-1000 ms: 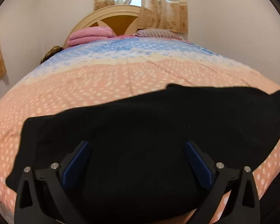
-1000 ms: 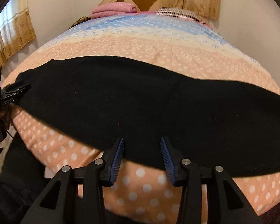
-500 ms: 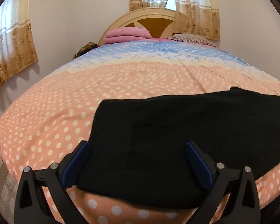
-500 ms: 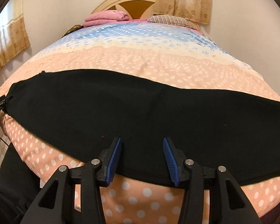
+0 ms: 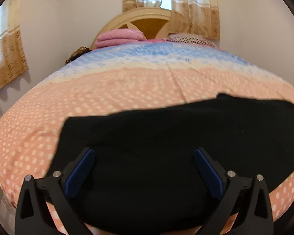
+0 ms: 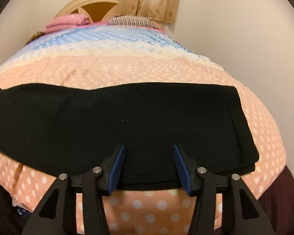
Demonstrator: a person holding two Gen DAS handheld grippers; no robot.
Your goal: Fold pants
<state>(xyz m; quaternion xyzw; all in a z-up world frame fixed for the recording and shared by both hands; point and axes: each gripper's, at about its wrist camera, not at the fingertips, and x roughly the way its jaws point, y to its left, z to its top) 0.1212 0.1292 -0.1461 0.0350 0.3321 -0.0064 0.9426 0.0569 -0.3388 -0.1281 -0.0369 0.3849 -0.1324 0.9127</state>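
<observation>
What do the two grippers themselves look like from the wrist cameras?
Both match: the left gripper and right gripper have black angular finger frames with triangular cut-outs and silver pivot bolts. The inner pads are blue and ribbed. No cables, markings or sleeves show.

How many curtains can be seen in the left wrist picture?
2. One curtain hangs at the window behind the headboard, at the far end of the bed. The other curtain hangs on the left wall. More may be out of view.
</observation>
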